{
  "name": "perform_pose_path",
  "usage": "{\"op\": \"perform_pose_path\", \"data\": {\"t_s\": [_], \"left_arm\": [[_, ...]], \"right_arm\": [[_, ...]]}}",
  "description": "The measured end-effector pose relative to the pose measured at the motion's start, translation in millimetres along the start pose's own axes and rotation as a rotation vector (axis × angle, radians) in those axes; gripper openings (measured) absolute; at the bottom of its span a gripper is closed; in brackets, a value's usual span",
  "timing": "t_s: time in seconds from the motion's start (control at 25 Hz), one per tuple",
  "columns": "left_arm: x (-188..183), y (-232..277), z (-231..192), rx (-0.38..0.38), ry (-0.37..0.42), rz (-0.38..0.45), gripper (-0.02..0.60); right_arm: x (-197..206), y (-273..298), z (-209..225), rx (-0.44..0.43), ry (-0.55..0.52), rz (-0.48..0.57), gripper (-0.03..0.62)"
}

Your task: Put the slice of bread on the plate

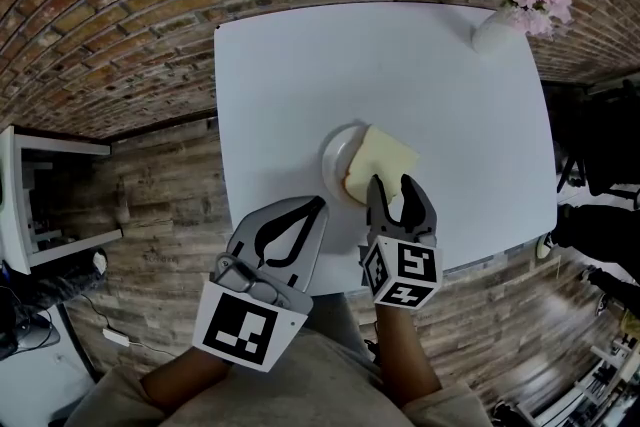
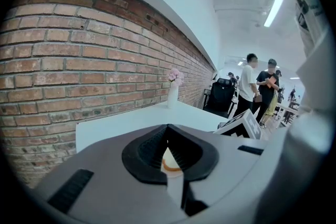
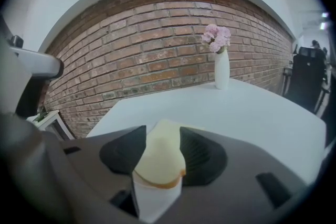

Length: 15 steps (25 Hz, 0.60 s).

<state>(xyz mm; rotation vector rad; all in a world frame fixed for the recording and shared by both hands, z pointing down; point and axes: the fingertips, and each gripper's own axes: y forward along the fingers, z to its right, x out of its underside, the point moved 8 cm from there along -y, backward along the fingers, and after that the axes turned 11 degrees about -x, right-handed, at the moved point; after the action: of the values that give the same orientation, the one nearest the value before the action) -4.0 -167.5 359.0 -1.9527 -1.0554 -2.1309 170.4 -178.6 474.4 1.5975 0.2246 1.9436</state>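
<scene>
Both forearms enter from the bottom of the head view, side by side, each pointing its gripper forward and somewhat downward. On the left, the left gripper (image 1: pixel 318 205) hangs with its tips over the near edge of the surface (image 1: pixel 400 65); its jaws are together with nothing between them. Just beside it, the right gripper (image 1: pixel 392 183) has its jaws clamped on the near edge of the bread (image 1: pixel 384 153). The bread sits over the right side of the plate (image 1: pixel 333 153) and overhangs its rim; whether it rests there cannot be determined. A vase (image 1: pixel 495 30) of pink flowers stands at the far right corner.
</scene>
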Motion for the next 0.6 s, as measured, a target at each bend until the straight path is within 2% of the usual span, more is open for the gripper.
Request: {"op": "perform_pose_path", "data": {"t_s": [0.32,0.48,0.6], "left_arm": [[-2,-4,1,0.0,-0.006,0.01,0.009],[-3,-8,4,0.014,0.005,0.021,0.009],[-2,-14,8,0.029,0.011,0.031,0.009]], "right_arm": [[-12,-11,-7,-0.013,-0.026,0.053,0.048],[-17,-20,-12,-0.016,-0.042,0.076,0.009],[-24,-32,-18,-0.019,-0.044,0.108,0.008]]}}
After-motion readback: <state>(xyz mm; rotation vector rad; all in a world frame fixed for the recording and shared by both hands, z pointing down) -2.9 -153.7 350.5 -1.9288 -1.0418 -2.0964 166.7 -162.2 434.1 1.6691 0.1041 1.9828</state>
